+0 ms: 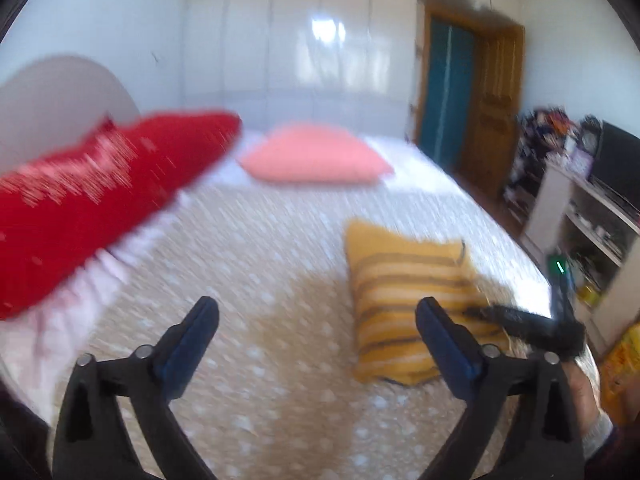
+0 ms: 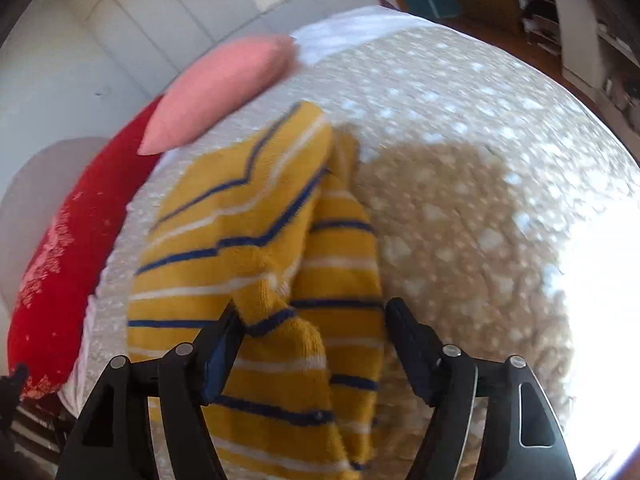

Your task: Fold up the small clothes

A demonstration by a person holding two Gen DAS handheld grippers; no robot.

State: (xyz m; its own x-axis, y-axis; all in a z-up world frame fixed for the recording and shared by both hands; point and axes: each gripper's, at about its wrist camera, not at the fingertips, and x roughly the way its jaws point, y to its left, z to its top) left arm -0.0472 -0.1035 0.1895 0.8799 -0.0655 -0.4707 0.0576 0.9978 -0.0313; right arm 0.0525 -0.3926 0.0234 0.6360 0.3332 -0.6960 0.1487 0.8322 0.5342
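Observation:
A small yellow sweater with dark blue and white stripes [image 2: 256, 264] lies folded on the beige dotted bedspread [image 2: 460, 208]. My right gripper [image 2: 312, 316] is open just above its near part, one finger on each side of a raised fold. In the left wrist view the sweater [image 1: 404, 300] lies to the right of my left gripper [image 1: 316, 320], which is open and empty over the bedspread [image 1: 260, 280]. The right gripper's black body [image 1: 532, 326] shows at the sweater's right edge.
A red cushion [image 1: 92, 196] and a pink cushion [image 1: 316, 154] lie at the head of the bed. A white shelf unit [image 1: 584, 220] with clutter stands right of the bed, near a wooden door [image 1: 492, 112]. The view is motion-blurred.

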